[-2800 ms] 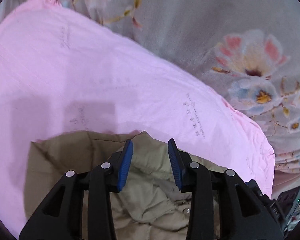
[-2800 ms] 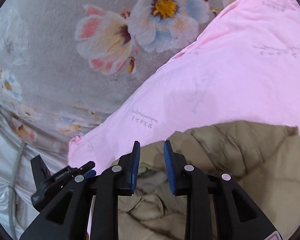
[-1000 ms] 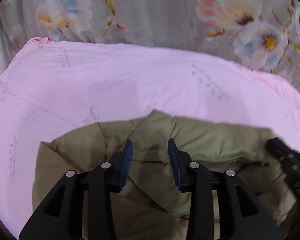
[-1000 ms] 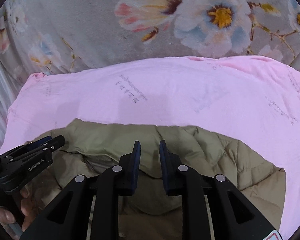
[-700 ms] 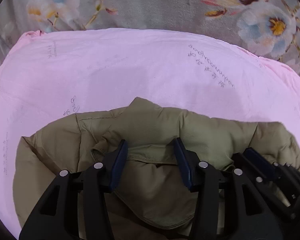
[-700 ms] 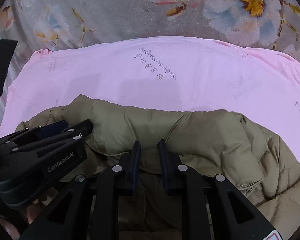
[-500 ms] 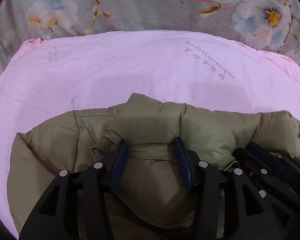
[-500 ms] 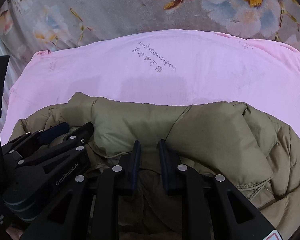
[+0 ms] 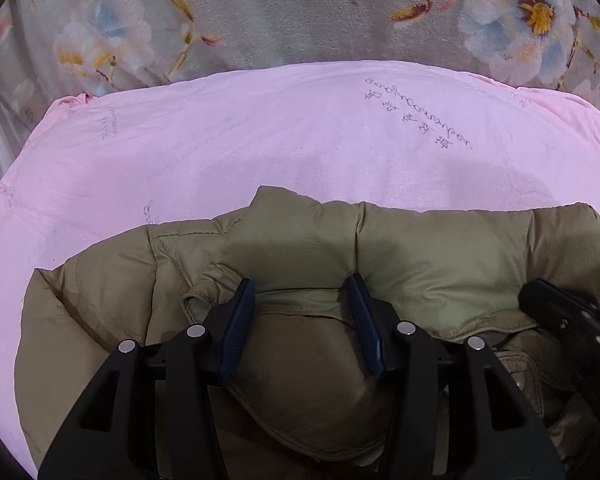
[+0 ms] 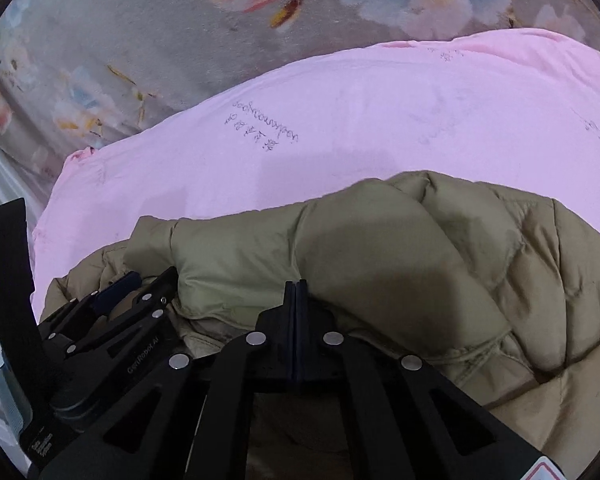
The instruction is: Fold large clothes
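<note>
In the left wrist view, the left gripper (image 9: 300, 296) stood about half open, its jaws having just widened a little, with a flap of the olive padded jacket (image 9: 440, 256) lying between the blue pads (image 9: 238, 320). The pads did not appear to press on it, so I judged nothing was gripped yet. The jacket lay bunched directly under and ahead of the fingers on the pink sheet (image 9: 300, 128), whose bare part spread beyond the fingertips, and beyond that the floral blanket (image 9: 280, 12). The right gripper (image 9: 572, 332) came in from the right of the fingers, low over the same garment. To do the step well, this hand should probably sink the pads past the seamed edge before it closes, so that it takes the whole hem and not just the thin lining.

In the right wrist view, the right gripper (image 10: 296, 286) had just closed completely; its jaws met with no gap. The tips sat at the fold of the jacket (image 10: 380, 248), but whether any cloth was pinched I could not tell; none showed between the pads. The puffy collar roll rose just ahead of the fingertips, the quilted body ran off to their right, and the left gripper (image 10: 116, 292) lay close on their left. A light test lift would probably show whether the fabric followed.
</note>
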Tool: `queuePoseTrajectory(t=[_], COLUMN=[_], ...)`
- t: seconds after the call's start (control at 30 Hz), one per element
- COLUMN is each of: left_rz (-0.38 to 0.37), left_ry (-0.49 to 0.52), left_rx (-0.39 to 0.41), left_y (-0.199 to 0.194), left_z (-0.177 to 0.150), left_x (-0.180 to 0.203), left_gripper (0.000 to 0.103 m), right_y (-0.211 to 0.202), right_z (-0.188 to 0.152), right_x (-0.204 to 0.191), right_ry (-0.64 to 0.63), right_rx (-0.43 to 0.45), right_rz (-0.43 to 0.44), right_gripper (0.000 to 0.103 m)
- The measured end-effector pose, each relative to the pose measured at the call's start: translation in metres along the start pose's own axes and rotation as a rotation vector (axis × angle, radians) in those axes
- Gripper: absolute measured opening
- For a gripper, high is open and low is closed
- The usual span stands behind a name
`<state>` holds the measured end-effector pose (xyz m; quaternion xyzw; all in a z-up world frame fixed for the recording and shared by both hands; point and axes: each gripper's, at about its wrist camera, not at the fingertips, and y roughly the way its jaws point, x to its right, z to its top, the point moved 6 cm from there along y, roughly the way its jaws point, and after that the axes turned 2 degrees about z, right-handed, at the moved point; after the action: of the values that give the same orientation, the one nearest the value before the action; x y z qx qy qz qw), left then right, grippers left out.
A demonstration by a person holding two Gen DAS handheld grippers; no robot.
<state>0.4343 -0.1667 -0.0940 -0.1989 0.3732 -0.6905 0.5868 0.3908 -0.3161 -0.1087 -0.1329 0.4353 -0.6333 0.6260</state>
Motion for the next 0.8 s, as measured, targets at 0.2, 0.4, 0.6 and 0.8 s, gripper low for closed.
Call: queuePoseTrajectory(t=[0.2,0.4,0.6,0.8], left_rz=[-0.001,-0.071,-0.084,-0.139], left_ry=[-0.001,-0.042,-0.041,-0.118], left_rx=[-0.001,0.01,0.025,-0.073], left_y=[0.0,-0.019,-0.103,-0.187], left_z=[0.0,-0.009,-0.063,-0.156], left_x=[-0.001,-0.018,-0.069,-0.141], left_gripper=[0.046,0.055,0.065,0.085], right_y=[0.006,-0.026,-0.139,-0.253], right_z=[-0.005,-0.02,-0.085,-0.205], right_x=[-0.002,0.007,0.024,0.057], right_ry=[-0.032,0.04,-0.02,-0.006], right_rx=[-0.006,-0.013,0.038,0.048], right_rz=[-0.038,0.003,-0.08,-0.115], right_gripper=[0.0,0.0,0.017,0.051])
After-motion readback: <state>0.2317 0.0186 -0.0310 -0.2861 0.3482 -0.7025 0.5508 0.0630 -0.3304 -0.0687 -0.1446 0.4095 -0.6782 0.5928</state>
